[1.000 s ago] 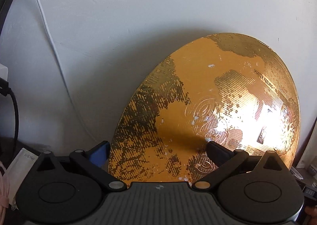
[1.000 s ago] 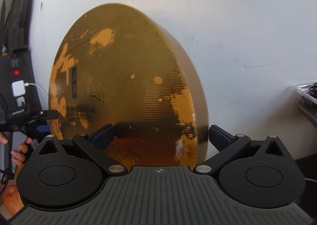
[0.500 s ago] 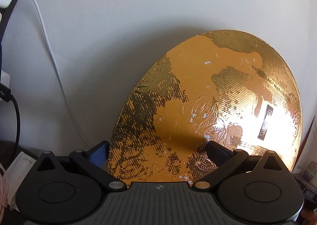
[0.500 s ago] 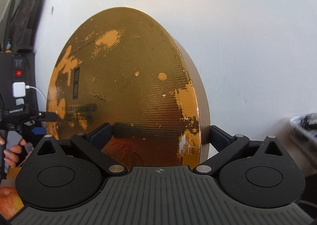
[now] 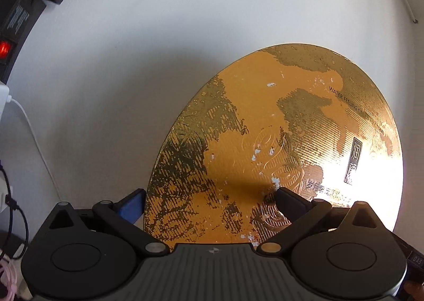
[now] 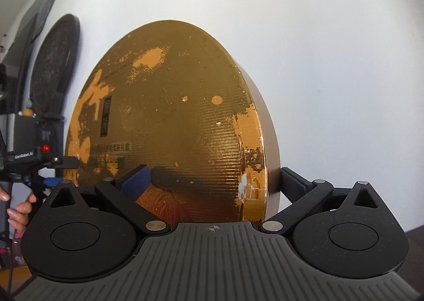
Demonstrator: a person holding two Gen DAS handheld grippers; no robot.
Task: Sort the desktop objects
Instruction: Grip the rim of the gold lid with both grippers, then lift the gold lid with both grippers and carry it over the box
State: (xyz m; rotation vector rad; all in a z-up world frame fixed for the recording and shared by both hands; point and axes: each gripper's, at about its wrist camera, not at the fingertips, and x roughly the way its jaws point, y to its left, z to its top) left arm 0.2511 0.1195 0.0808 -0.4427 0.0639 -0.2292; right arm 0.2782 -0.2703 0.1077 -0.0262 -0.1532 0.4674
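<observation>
Item 1, round gold box (image 6: 172,120): stands on edge against the white wall (image 6: 331,62), its worn gold face turned toward you. Foil scuffed to orange in patches; black label and printed text on the face. Its right rim and plain side band show in the right wrist view, with bare wall beyond that edge.

Item 2, your right gripper (image 6: 213,181): jaws spread wide and straddling the box's right edge, one finger in front of the face and the other behind the side band. Whether the pads touch the box cannot be told.

Item 3, your left gripper (image 5: 210,203): also spread wide across the box's left rim (image 5: 159,168), blue-padded finger (image 5: 131,206) behind the edge toward the wall, dark finger in front of the face. Contact cannot be told.

Item 4, surroundings, left side: white cable (image 5: 31,128) running down the wall, black unit with a red light (image 5: 5,49) at the far left edge. Open wall lies above the box and between its left rim and the cable.

Item 5, your hand (image 6: 18,208): seen in the right wrist view, wrapped around the left gripper's handle.
</observation>
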